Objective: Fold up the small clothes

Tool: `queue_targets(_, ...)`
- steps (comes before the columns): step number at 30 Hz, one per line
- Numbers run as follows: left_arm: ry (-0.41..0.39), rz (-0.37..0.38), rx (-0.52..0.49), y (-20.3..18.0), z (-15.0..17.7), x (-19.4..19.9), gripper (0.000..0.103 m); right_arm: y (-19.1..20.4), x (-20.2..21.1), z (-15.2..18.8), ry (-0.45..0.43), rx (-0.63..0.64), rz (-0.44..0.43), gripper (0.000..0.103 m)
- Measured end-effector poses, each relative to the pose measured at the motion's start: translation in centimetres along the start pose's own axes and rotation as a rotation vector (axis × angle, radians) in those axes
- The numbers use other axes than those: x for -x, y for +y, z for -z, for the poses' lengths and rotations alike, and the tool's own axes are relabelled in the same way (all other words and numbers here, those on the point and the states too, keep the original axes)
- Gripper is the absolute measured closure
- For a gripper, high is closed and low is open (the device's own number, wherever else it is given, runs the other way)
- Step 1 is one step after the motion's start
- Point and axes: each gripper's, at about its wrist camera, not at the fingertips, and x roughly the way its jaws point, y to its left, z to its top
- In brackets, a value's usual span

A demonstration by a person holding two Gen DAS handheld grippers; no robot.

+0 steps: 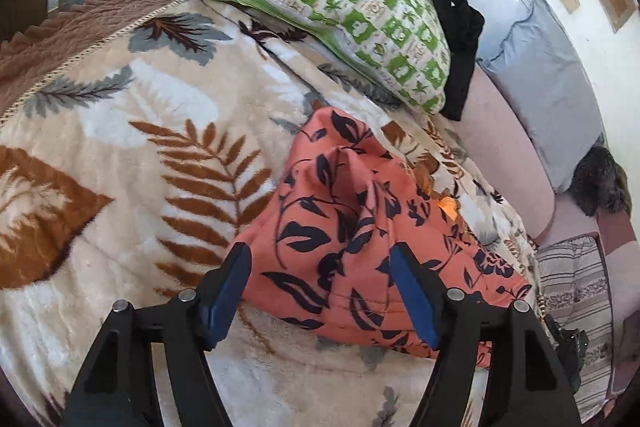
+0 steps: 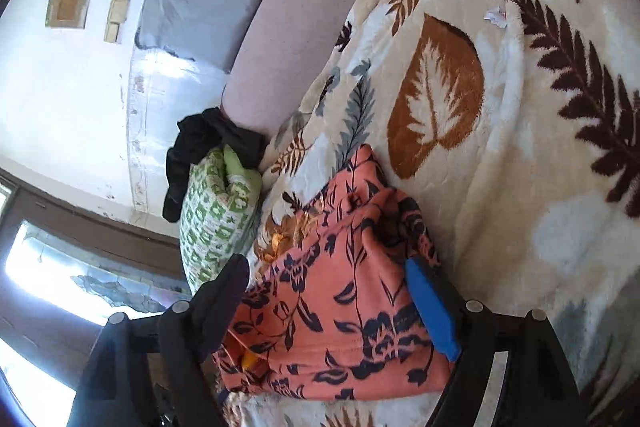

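A coral garment (image 1: 344, 223) with a dark leaf print lies bunched on the leaf-patterned blanket (image 1: 132, 155), folded over with a raised crease in the middle. My left gripper (image 1: 320, 255) is open; its blue-padded fingers (image 1: 412, 291) stand on either side of the garment's near part without pinching it. In the right wrist view the same garment (image 2: 340, 311) lies on the blanket (image 2: 520, 115). My right gripper (image 2: 326, 267) is open too, with the cloth lying loose between its wide-apart fingers (image 2: 430, 307).
A green-and-white pillow (image 1: 320, 7) lies at the blanket's far edge with a black cloth (image 1: 444, 11) draped behind it. A grey pillow (image 1: 540, 67) leans on the wall and a striped cloth (image 1: 576, 287) lies at the right. The pillow (image 2: 216, 219) and black cloth (image 2: 208, 147) show left.
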Motion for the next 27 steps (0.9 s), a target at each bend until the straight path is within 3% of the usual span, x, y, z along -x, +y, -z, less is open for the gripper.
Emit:
queue_targets(3, 0.043, 0.049, -0.007, -1.1, -0.3, -2.1, 0.027, 0.3, 0.3, 1.1, -0.001, 0.019, -0.011, 0.02)
queue_targets(6, 0.057, 0.077, -0.083, -2.9, -0.7, -3.6, 0.03, 1.0, 0.2, 1.3, 0.001, 0.053, -0.022, 0.02)
queue_targets(8, 0.088, 0.068, -0.13, -3.7, -0.7, -4.4, 0.067, 1.4, -0.3, 1.4, 0.013, 0.072, -0.021, 0.02)
queue_targets(10, 0.112, 0.078, -0.139, -3.8, -0.9, -5.0, 0.08, 1.7, -1.1, 1.4, 0.052, 0.085, -0.01, 0.02)
queue_targets(11, 0.134, 0.142, -0.117, -3.7, -1.3, -5.3, 0.091, 1.7, -1.5, 1.4, 0.07, 0.091, -0.006, 0.02)
queue_targets(12, 0.162, 0.215, -0.082, -3.5, -1.7, -5.7, 0.091, 1.9, -1.8, 1.4, 0.08, 0.097, -0.007, 0.02)
queue_targets(14, 0.171, 0.288, -0.041, -3.4, -2.4, -5.9, 0.091, 2.6, -2.2, 1.6, 0.092, 0.12, -0.02, 0.02)
queue_targets(17, 0.132, 0.318, -0.011, -3.5, -3.4, -6.0, 0.091, 3.8, -2.1, 1.9, 0.092, 0.179, -0.074, 0.02)
queue_targets(19, 0.055, 0.348, 0.043, -2.9, -4.3, -5.4, 0.091, 4.5, -2.2, 2.4, 0.099, 0.212, -0.11, 0.02)
queue_targets(21, -0.088, 0.37, 0.153, -1.0, -5.4, -3.8, 0.09, 5.3, -2.4, 2.9, 0.109, 0.255, -0.147, 0.02)
queue_targets(22, -0.164, 0.377, 0.224, 0.3, -5.8, -2.9, 0.083, 5.8, -2.6, 3.2, 0.113, 0.285, -0.16, 0.02)
queue_targets(23, -0.231, 0.388, 0.289, 1.5, -6.0, -2.0, 0.062, 6.4, -2.8, 3.6, 0.12, 0.317, -0.17, 0.02)
queue_targets(25, -0.342, 0.35, 0.358, 3.1, -5.8, -0.5, 0.031, 7.5, -3.5, 4.7, 0.157, 0.378, -0.189, 0.02)
queue_targets(27, -0.358, 0.311, 0.352, 3.6, -6.0, 0.2, 0.031, 8.4, -4.6, 6.4, 0.221, 0.418, -0.211, 0.02)
